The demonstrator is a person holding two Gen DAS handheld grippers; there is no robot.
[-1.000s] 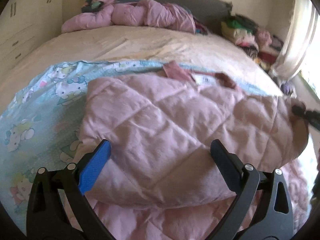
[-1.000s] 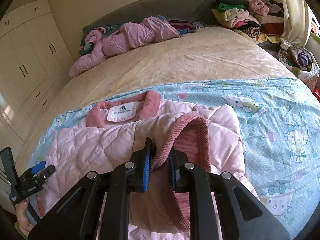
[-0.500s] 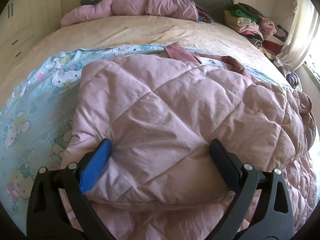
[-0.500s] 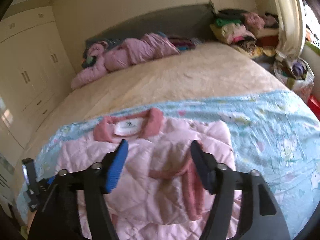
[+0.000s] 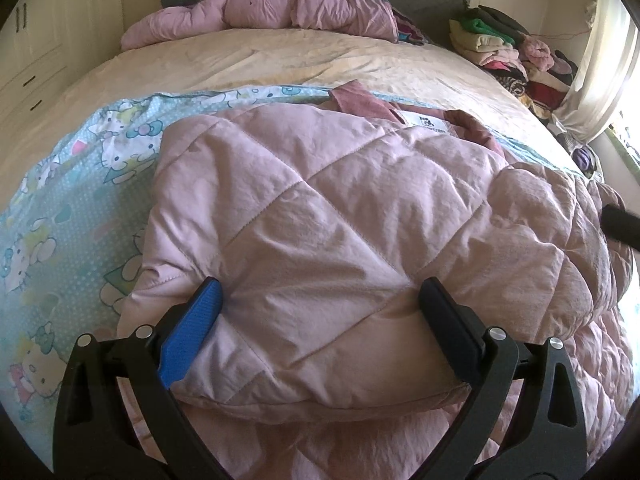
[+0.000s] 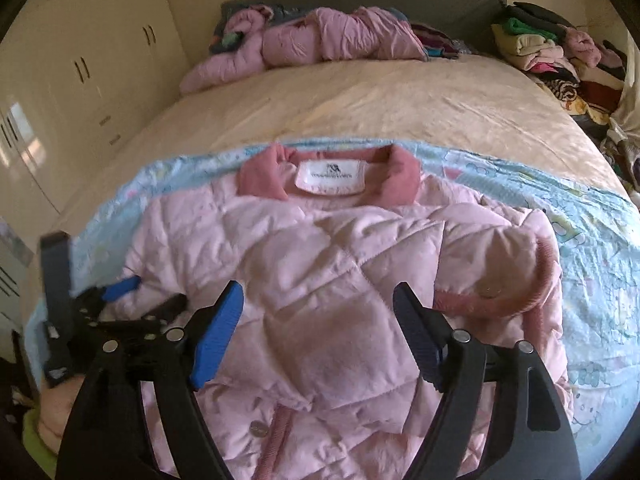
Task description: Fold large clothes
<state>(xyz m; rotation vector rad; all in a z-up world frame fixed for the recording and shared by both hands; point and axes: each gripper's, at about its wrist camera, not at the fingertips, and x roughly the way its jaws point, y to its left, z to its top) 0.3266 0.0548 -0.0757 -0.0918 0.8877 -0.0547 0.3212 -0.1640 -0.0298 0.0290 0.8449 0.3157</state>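
Observation:
A pink quilted jacket [image 6: 304,264] with a darker pink collar [image 6: 402,180] and a white label lies on a light blue cartoon-print sheet [image 6: 600,264]. Its right sleeve is folded inward, and the ribbed cuff [image 6: 500,296] rests loose on the jacket's right side. My right gripper [image 6: 318,292] hovers over the jacket's middle; its jaws are opening and no fabric is caught between them. My left gripper [image 5: 322,296] stands wide, with its fingers resting on the jacket's [image 5: 340,220] folded left part. It also shows at the left in the right wrist view [image 6: 148,300].
The sheet lies on a bed with a beige cover [image 6: 380,100]. A bundle of pink padded clothes [image 6: 320,40] lies by the grey headboard. Stacked clothes [image 6: 552,52] sit at the back right. Cream wardrobes [image 6: 80,60] stand on the left, and a curtain [image 5: 600,60] hangs on the right.
My right gripper let go of the ribbed cuff, opened wide and shifted left over the jacket's middle. The cuff now lies on the jacket. The left gripper hardly moved.

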